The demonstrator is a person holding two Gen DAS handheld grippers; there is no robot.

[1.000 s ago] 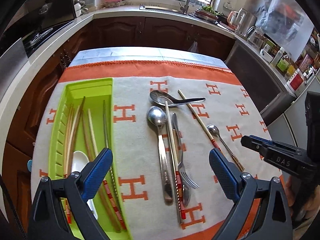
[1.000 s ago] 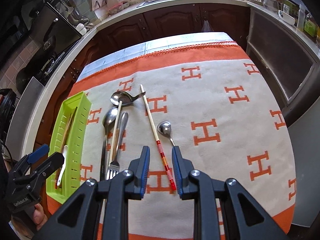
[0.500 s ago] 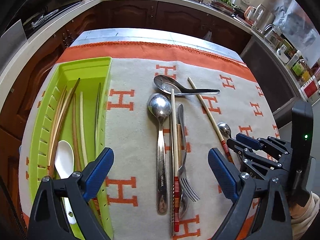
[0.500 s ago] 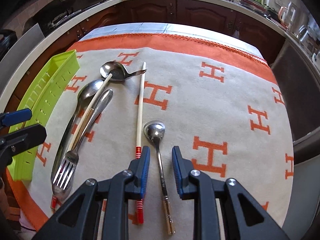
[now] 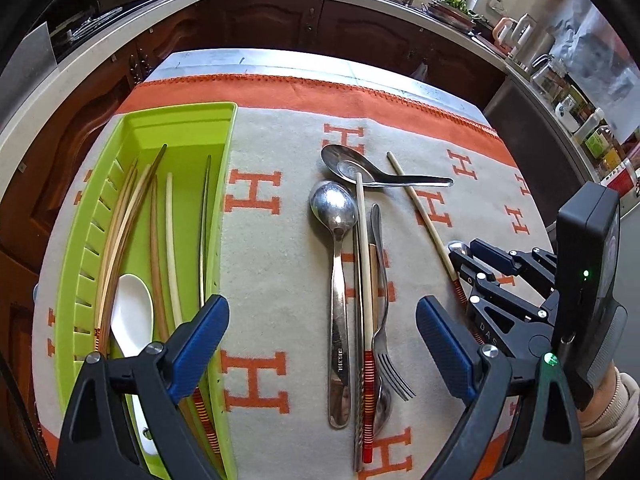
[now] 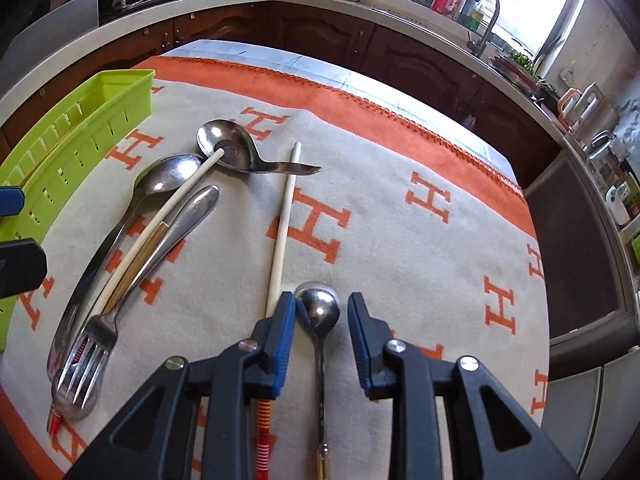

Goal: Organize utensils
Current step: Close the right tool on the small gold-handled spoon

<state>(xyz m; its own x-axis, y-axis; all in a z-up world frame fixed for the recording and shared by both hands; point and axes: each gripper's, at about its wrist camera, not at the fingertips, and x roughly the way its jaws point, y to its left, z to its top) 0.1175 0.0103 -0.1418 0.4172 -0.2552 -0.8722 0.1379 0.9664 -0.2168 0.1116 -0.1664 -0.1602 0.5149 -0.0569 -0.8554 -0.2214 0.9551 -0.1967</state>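
A lime green tray (image 5: 188, 120) at the left holds several chopsticks and a white spoon (image 5: 132, 316). On the cloth lie a large steel spoon (image 5: 334, 208), a fork (image 5: 384, 340), a ladle-shaped spoon (image 5: 352, 164) and two red-ended chopsticks (image 5: 420, 212). My left gripper (image 5: 320, 340) hangs wide open above the large spoon and fork, holding nothing. My right gripper (image 6: 322, 320) is low over the cloth, its jaws narrowly open on either side of a small spoon's bowl (image 6: 318, 306). The pads do not press on it. One chopstick (image 6: 284, 216) runs under its left finger (image 6: 286, 328).
The table carries a cream and orange cloth (image 6: 400, 240) patterned with H letters. Dark cabinets and a pale counter ring the table, with a sink (image 6: 486, 20) at the back and jars at the right. A sleeved hand (image 5: 604, 412) holds the right gripper.
My right gripper rolled, moved down and now straddles the small spoon's bowl. My left gripper sank a little toward the table. No utensil has moved.
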